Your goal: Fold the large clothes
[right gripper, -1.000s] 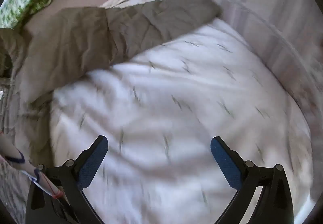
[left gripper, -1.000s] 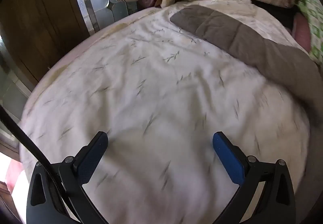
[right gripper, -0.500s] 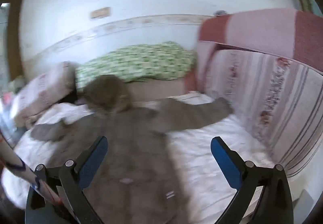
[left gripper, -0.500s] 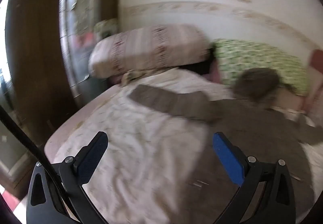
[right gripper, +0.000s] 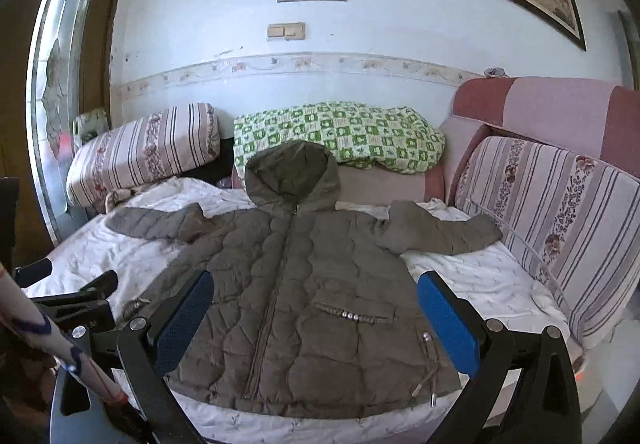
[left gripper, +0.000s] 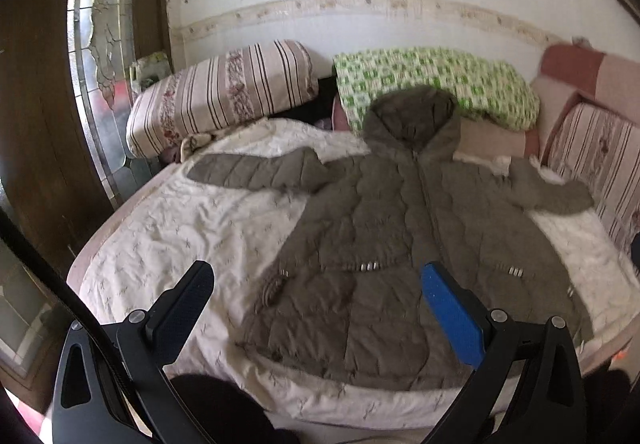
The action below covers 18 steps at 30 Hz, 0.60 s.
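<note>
A grey-brown quilted hooded jacket (left gripper: pixel 384 244) (right gripper: pixel 304 284) lies flat and front up on the white bedsheet (left gripper: pixel 192 228) (right gripper: pixel 480 276). Both sleeves spread sideways and the hood points at the pillows. My left gripper (left gripper: pixel 316 296) is open, held back above the jacket's lower hem, with nothing between its blue pads. My right gripper (right gripper: pixel 314 308) is open too, above the hem from the front of the bed, holding nothing. The left gripper (right gripper: pixel 80 300) also shows at the lower left of the right wrist view.
A striped pillow (left gripper: pixel 224 96) (right gripper: pixel 144 152) and a green checked quilt (left gripper: pixel 432 80) (right gripper: pixel 340 132) lie at the head of the bed. A striped cushion (right gripper: pixel 560 220) and pink backrest (right gripper: pixel 560 108) line the right side. A wooden door with glass (left gripper: pixel 96 44) stands left.
Both grippers have pulled back and tilted up from close over the sheet. The view now takes in the whole jacket and the wall. Both stayed open.
</note>
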Motion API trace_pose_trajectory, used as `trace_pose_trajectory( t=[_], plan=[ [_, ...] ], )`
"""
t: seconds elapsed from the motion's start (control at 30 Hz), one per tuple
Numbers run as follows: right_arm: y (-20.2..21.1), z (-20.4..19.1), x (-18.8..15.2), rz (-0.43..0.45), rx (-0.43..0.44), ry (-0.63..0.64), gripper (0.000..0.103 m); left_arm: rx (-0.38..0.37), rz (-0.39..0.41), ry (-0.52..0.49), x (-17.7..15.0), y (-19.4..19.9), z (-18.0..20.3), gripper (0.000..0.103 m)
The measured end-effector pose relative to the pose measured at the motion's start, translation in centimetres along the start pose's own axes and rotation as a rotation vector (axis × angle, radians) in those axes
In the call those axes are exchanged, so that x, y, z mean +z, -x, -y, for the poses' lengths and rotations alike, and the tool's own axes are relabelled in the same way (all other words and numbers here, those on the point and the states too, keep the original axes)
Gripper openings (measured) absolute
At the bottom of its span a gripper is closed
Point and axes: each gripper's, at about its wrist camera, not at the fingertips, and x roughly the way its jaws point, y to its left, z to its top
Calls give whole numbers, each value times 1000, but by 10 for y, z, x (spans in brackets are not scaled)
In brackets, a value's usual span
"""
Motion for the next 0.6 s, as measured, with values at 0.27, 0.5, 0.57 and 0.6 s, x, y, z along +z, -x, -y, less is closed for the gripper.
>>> trace_pose_trajectory(
  t=[0.27, 0.5, 0.57, 0.6],
  plan=[
    [-37, -12, -9, -123, 11, 8, 103, 1, -39, -11, -13, -15, 2, 103],
    [-49, -21, -17, -146, 11, 33, 103, -13, -72, -22, -15, -26, 0, 103],
    [-54, -27, -21, -162, 9, 33, 103, -15, -79, -25, -18, -29, -1, 103],
    [-56, -29, -21, -169, 7, 34, 103, -15, -82, -25, -18, -31, -2, 103]
  ],
)
